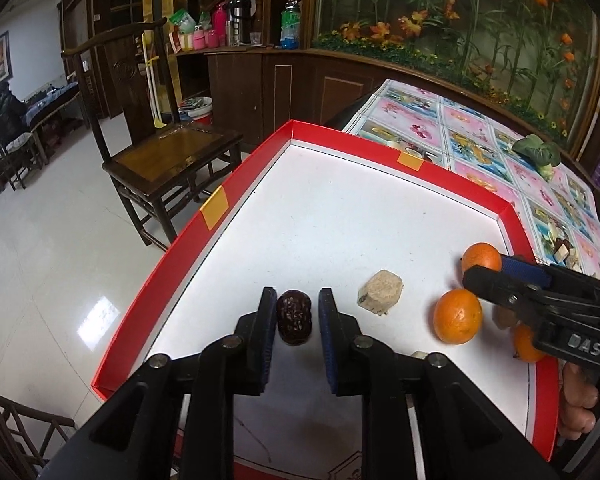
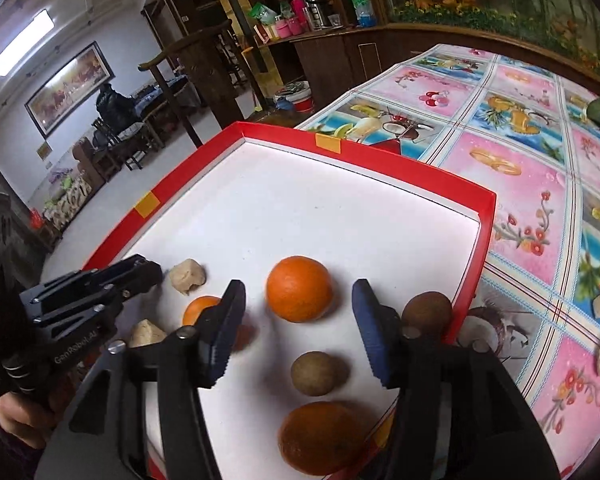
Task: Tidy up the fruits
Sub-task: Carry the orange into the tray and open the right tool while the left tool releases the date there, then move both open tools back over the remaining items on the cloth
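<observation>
Left gripper (image 1: 293, 317) is straddling a wrinkled date (image 1: 294, 317), narrow, not squeezing yet (light, soft; grip its sides). Right gripper (image 2: 299, 318) is gaping wide around an orange (image 2: 299, 289).

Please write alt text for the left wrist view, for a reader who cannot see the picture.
The left tongs stand open around a dark dried date on the white floor of a red-walled tray. To the right lie a beige cake piece and oranges, where the right tongs reach in.
</observation>
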Tool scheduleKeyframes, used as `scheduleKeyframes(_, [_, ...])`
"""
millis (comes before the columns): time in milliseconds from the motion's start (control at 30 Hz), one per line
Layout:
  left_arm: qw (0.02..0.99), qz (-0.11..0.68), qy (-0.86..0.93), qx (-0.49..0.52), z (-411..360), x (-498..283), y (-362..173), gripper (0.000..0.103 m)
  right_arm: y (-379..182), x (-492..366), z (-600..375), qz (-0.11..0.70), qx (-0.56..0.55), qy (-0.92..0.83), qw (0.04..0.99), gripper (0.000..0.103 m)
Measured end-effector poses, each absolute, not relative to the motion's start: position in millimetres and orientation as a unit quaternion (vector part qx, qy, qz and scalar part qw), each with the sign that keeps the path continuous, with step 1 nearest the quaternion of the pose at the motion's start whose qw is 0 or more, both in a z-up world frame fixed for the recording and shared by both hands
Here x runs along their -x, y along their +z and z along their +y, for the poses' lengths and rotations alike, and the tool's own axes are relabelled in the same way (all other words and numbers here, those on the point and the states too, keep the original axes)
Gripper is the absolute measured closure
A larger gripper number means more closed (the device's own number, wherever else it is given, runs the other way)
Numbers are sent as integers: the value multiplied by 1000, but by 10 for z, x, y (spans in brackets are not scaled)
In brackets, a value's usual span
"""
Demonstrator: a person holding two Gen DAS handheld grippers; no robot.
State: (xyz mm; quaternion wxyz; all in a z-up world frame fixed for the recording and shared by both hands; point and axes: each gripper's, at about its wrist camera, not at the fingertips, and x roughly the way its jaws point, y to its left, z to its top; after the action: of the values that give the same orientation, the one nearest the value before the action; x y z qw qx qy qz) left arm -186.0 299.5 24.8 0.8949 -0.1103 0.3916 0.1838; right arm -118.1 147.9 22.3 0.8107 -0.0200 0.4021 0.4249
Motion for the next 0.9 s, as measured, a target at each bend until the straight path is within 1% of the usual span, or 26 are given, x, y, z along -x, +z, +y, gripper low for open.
scheduleKeyframes(33, [894, 393, 187, 110, 2980, 1854, 251, 69, 250, 1174, 1441, 399, 14, 427, 811, 45])
scheduleKeyframes(67, [892, 393, 193, 109, 2962, 1851, 257, 55, 274, 1172, 1408, 395, 10, 428, 813, 45])
scheduleKeyframes(100, [892, 391, 202, 104, 2933, 1852, 273, 46, 318, 1165, 1342, 388, 2, 430, 815, 44])
scheduleKeyframes(233, [896, 380, 211, 94, 2808, 1841, 375, 44, 444, 1115, 1129, 376, -27, 428, 821, 44])
scheduleKeyframes(367, [905, 371, 193, 78, 2558, 1765, 490, 33, 504, 1055, 856, 369, -35, 418, 830, 44])
scheduleKeyframes(767, [922, 383, 60, 0, 1321, 1413, 600, 32, 659, 669, -620, 345, -95, 320, 877, 44])
scheduleKeyframes(900, [920, 389, 21, -25, 945, 1292, 576, 32, 624, 555, -1044, 350, -81, 272, 893, 44])
